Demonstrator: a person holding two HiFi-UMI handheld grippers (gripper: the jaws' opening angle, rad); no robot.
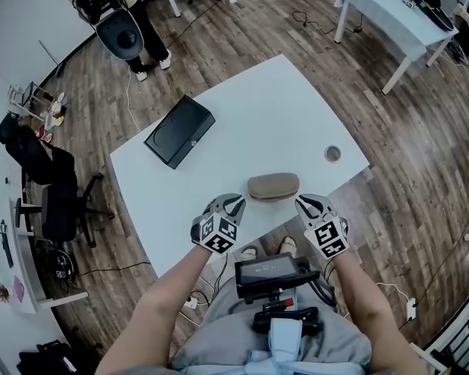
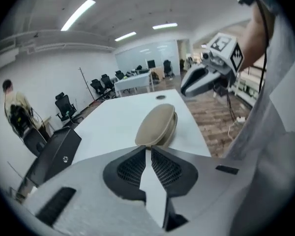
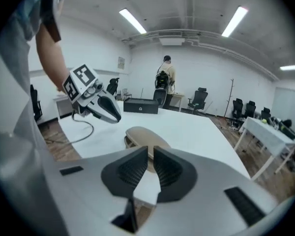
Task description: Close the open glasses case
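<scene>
Both forearms reach forward; left tool and right tool flank tan glasses case, just beside it, at near bench edge. Both tools pressed together, empty. Black box well apart, back-left

Tan glasses case lies seemingly closed.

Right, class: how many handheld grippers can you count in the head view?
2. The left gripper is just left of the tan glasses case, the right gripper just right of it, both at the near edge of the table. None seems hidden.
</scene>
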